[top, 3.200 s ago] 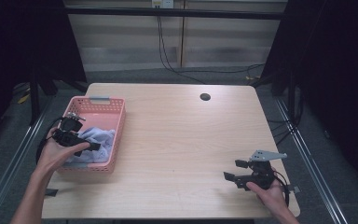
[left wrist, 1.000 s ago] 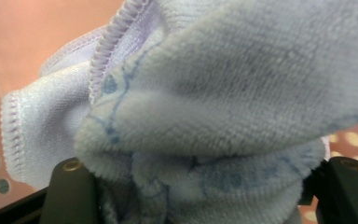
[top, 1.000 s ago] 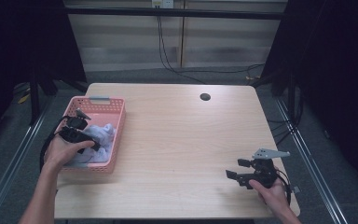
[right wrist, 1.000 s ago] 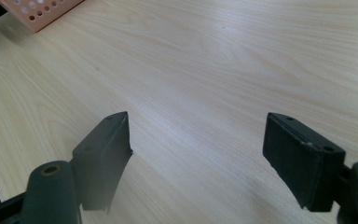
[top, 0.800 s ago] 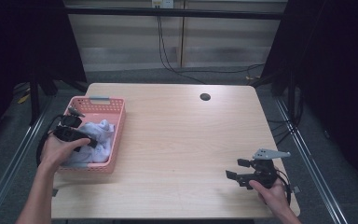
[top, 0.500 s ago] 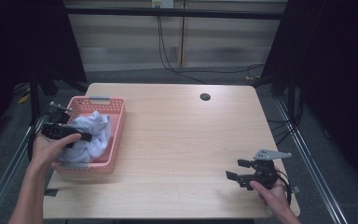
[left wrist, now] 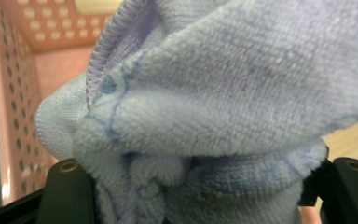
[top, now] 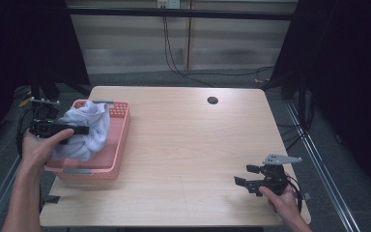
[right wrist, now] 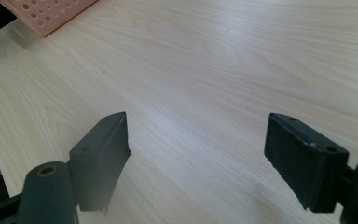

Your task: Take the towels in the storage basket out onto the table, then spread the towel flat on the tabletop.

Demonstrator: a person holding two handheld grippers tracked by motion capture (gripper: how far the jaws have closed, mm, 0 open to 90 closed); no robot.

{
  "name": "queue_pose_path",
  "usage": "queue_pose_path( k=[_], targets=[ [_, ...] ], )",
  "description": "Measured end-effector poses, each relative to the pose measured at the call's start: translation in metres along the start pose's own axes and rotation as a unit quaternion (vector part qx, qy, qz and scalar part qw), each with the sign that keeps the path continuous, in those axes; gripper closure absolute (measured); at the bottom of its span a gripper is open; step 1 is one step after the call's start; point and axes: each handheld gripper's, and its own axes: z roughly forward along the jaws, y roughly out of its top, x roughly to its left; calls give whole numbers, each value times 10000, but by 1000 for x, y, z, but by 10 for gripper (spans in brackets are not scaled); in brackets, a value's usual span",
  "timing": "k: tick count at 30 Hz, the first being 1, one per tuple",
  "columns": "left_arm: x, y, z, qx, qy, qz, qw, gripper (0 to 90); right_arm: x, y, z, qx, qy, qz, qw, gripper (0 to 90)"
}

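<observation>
Dark curtained room, pale wood-grain desk (top: pixel 183 145) with rounded corners and a round black grommet hole (top: pixel 212 100) at about 1 o'clock from its centre.

Towel (top: pixel 84 128): pale blue-lilac terry, soft looped pile, stitched hem, bunched into a lump. It sits at 9 o'clock on the desk, partly hoisted above the basket (top: pixel 118 145), lower folds draping into it. In the left gripper view the towel (left wrist: pixel 223 107) bulges between the two black jaws, fabric packed in the gap.

Left gripper (top: pixel 72 129): clamped on the towel, jaws held apart by the thick wad of cloth. Left hand (top: pixel 38 147) wraps the body, cable looping off at 9 o'clock.

Basket: salmon-pink plastic, rectangular, perforated walls with rows of small holes, grey handle strips on the near and far rims. Its wall (left wrist: pixel 14 93) shows beside the towel in the left gripper view.

Right gripper (top: pixel 244 182): at 5 o'clock on the desk, well apart from the basket, jaws spread wide over bare wood, nothing between them. Grey three-cornered plate on top. Right gripper view shows a corner of the basket (right wrist: pixel 46 14) far off at 11 o'clock.
</observation>
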Motion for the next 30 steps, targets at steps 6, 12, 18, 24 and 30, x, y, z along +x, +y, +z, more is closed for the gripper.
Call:
queue_pose_path(
  k=[6,12,18,24,30],
  targets=[
    [-9,9,-6,-102,106,223,9996,310,-1,0,3,50,-14,37,10000,219],
    [-17,11,-10,-203,63,316,9993,305,-4,0,0,-12,-87,23,10000,212],
    [-22,11,-18,-307,66,256,9992,305,-2,-1,-3,-18,-51,-7,10000,214],
    [-32,13,-22,-363,32,434,9984,305,-2,-1,-4,-20,-57,-6,10000,217],
    [-47,16,-21,-440,-8,614,9971,307,-4,1,0,2,-63,20,10000,217]
  ],
)
